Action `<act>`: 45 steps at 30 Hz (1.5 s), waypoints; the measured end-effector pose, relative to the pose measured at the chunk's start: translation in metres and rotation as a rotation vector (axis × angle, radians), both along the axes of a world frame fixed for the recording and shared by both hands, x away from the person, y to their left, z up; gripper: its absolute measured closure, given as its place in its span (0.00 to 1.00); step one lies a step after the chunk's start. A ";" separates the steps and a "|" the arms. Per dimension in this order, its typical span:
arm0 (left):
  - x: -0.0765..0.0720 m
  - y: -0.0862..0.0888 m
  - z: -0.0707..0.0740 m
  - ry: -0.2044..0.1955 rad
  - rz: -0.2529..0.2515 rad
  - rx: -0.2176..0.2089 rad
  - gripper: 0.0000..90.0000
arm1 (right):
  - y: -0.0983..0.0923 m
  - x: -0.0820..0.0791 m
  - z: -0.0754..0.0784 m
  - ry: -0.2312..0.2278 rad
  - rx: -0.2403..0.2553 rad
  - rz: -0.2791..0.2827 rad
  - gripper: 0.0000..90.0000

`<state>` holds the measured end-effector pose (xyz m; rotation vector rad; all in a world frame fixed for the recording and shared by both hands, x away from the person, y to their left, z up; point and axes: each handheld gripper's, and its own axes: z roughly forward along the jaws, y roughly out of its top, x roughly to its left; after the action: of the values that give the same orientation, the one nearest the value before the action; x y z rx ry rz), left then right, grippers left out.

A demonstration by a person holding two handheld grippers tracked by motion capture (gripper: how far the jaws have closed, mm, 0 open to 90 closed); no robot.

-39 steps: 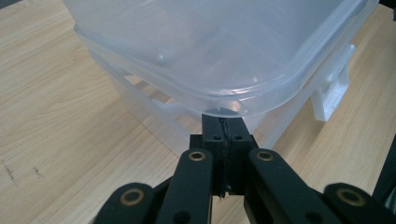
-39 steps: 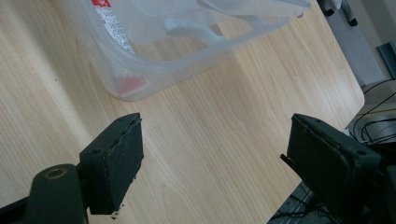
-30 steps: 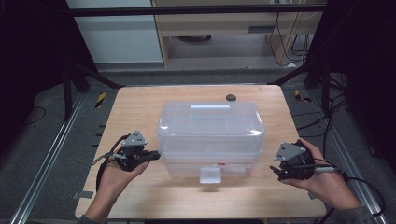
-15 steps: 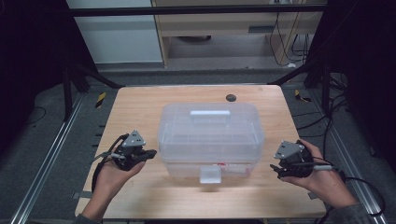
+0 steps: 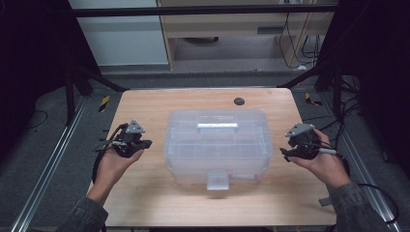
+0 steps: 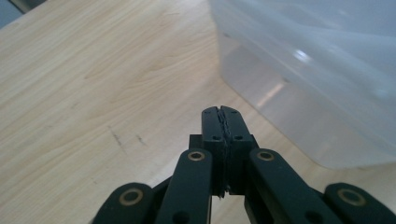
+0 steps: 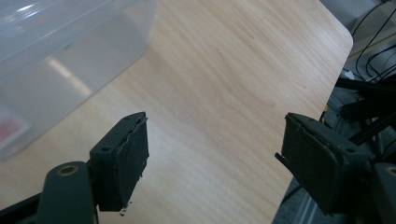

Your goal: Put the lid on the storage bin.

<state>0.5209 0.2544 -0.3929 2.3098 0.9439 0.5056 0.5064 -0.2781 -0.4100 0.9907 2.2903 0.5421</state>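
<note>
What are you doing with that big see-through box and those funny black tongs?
A person sits at a wooden table with tongs in each hand. A clear plastic box with its lid on stands in the middle. The left tongs are shut and hold nothing, just beside the box. The right tongs are wide open over bare wood on the box's other side. Neither touches the box right now.

Lidded box (image 5: 217, 145) sitting mid-table (image 5: 145, 104), left gripper (image 5: 140, 143) lying to its left, right gripper (image 5: 288, 153) to its right, both apart from it.
</note>
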 end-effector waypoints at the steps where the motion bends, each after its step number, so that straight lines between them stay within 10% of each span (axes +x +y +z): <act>1: 0.005 0.001 -0.002 -0.002 0.011 0.004 0.99 | -0.001 0.006 -0.001 0.000 0.014 -0.013 0.24; 9: 0.042 0.001 -0.026 0.031 0.062 0.076 1.00 | -0.011 0.057 -0.018 -0.002 0.164 -0.134 0.24; 20: 0.070 -0.002 -0.041 0.025 0.117 0.077 0.99 | -0.022 0.093 -0.042 0.030 0.233 -0.234 0.23; 27: 0.087 -0.004 -0.055 -0.017 0.190 0.057 0.78 | -0.025 0.105 -0.055 0.036 0.275 -0.292 0.22; 37: 0.097 0.002 -0.085 -0.011 0.339 0.041 0.20 | -0.028 0.111 -0.074 0.062 0.351 -0.351 0.14; 45: 0.098 0.014 -0.099 0.009 0.371 -0.050 0.13 | -0.024 0.114 -0.081 0.056 0.343 -0.366 0.11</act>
<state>0.6190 0.2682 -0.4916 2.0995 1.3829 0.6135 0.6207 -0.3025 -0.4911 1.5675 2.0279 0.7696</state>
